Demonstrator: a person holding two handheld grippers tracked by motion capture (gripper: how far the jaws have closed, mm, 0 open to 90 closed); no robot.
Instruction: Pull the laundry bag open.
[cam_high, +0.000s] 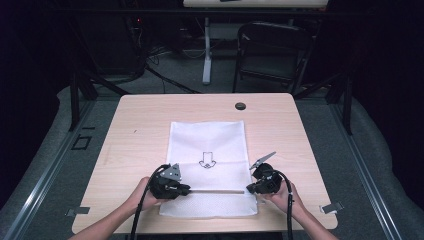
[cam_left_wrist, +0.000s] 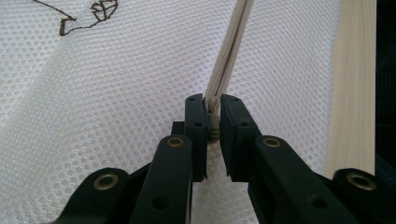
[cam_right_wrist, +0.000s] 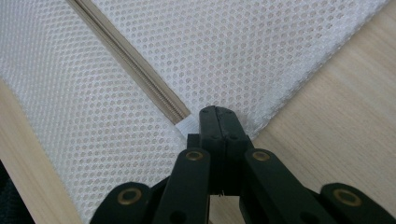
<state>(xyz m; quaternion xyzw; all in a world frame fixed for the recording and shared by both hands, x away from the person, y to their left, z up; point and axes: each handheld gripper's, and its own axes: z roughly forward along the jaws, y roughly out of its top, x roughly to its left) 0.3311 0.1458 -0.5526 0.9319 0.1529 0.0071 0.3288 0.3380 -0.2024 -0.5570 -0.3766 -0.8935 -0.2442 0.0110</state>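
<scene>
Dark floor and a black folding chair (cam_high: 272, 52) lie behind the pale wooden table (cam_high: 145, 120), where a white mesh bag (cam_high: 207, 140) lies flat near the front edge, with a small brown outline drawing (cam_high: 207, 161) at its middle and no readable writing; I cannot tell if anything is inside. At the left end of the bag's beige zipper (cam_high: 215, 191), the left gripper (cam_left_wrist: 212, 122) has its jaws nearly closed on the grey zipper pull (cam_left_wrist: 213, 130). At the right end of this zipper, the right gripper (cam_right_wrist: 218, 122) is pressed together on the bag's edge, beside the white zipper end tab (cam_right_wrist: 187, 125).
</scene>
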